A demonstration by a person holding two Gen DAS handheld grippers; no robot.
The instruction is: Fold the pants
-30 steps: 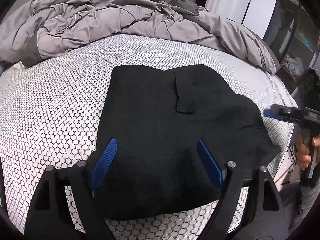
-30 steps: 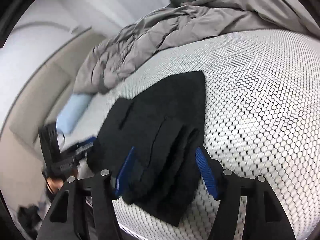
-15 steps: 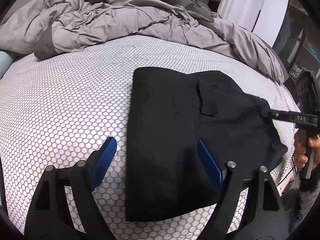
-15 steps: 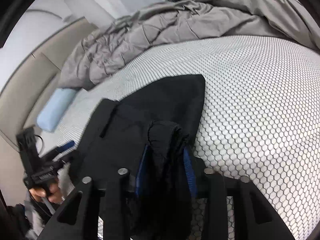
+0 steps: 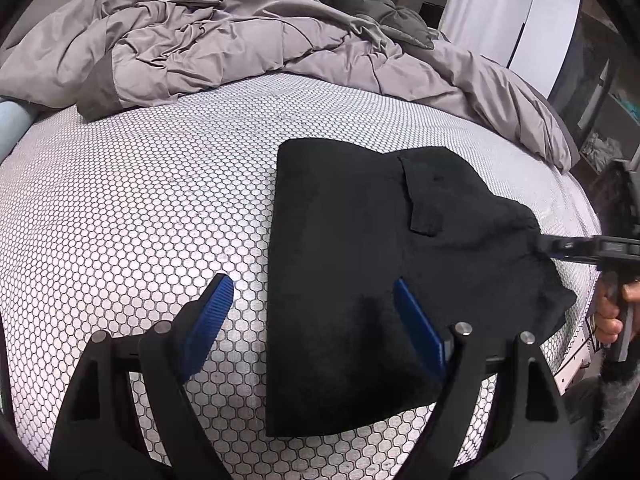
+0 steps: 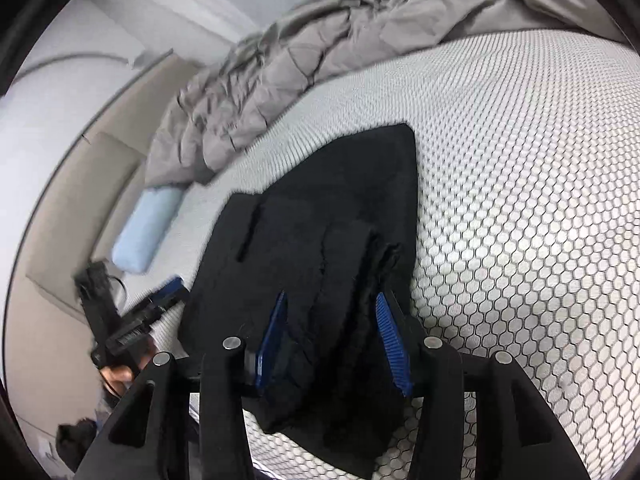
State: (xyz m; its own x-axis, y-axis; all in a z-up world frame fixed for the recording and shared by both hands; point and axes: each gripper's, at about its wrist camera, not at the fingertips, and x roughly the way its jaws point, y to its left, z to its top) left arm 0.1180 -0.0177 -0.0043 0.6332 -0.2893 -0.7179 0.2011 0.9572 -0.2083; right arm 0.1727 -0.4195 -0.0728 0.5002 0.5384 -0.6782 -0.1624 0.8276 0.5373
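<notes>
The black pants [image 5: 352,264] lie folded into a flat block on the honeycomb-patterned bed [image 5: 140,208]. My left gripper [image 5: 316,312] is open and empty, hovering over the pants' left edge, one finger over the sheet and one over the cloth. My right gripper [image 6: 332,324] is open, its blue pads on either side of the bunched end of the pants [image 6: 340,240], not pinching it. The right gripper also shows in the left wrist view [image 5: 576,246] at the pants' right corner.
A rumpled grey duvet [image 5: 248,48] is piled across the far side of the bed. A light blue pillow [image 6: 146,232] lies by the beige headboard [image 6: 68,208]. The bed edge and shelving [image 5: 600,120] are at the right.
My right gripper was shut on the bunched pants half a second ago and has now opened. My left gripper has shifted left, off the middle of the pants toward their left edge.
</notes>
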